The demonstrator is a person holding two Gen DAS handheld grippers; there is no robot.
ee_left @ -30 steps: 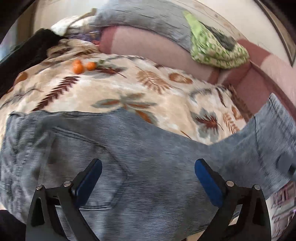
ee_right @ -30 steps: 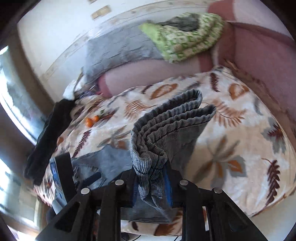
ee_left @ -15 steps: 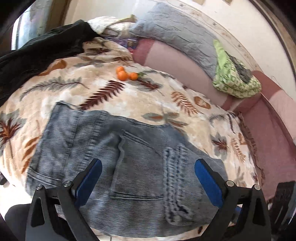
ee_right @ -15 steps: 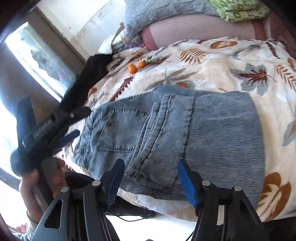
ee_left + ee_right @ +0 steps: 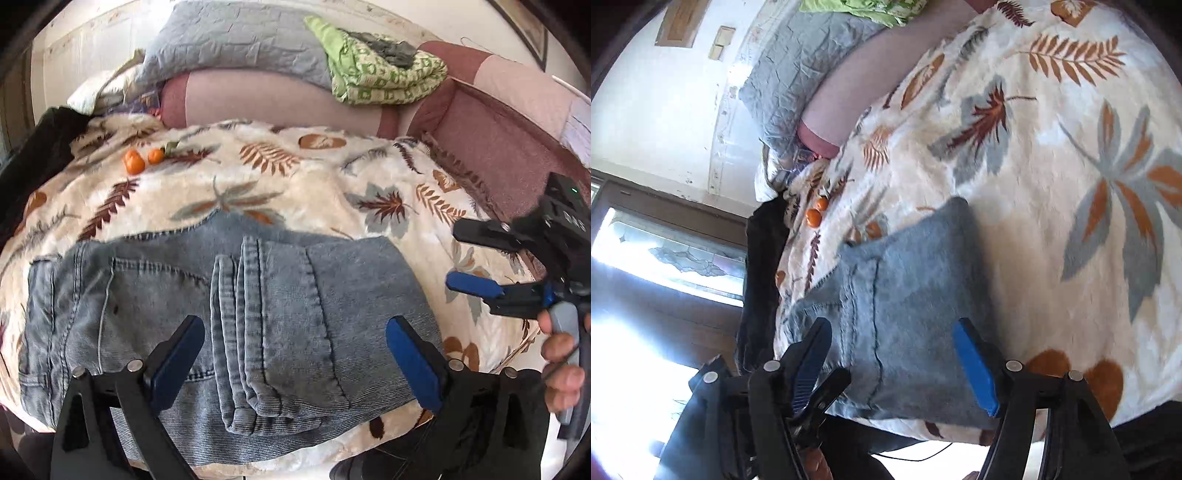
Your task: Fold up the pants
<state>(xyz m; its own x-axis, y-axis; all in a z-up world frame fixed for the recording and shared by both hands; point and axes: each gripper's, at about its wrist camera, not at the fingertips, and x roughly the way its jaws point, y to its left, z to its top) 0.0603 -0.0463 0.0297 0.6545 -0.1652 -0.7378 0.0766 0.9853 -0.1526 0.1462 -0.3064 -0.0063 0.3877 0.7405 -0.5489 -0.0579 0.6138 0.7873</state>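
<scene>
Folded pants (image 5: 229, 317) lie flat on leaf-print blanket (image 5: 258, 184) near front edge. Left gripper (image 5: 295, 362) hovers above, jaws wide apart, holding nothing. Right gripper (image 5: 894, 365) likewise spread wide, empty, beside pants. Oranges (image 5: 142, 159) far back

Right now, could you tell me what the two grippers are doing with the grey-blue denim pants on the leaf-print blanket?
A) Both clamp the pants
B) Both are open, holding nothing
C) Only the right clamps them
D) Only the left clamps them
B: the left gripper and the right gripper both have their fingers spread apart, and the grey-blue denim pants lie folded on the leaf-print blanket, gripped by neither.
</scene>
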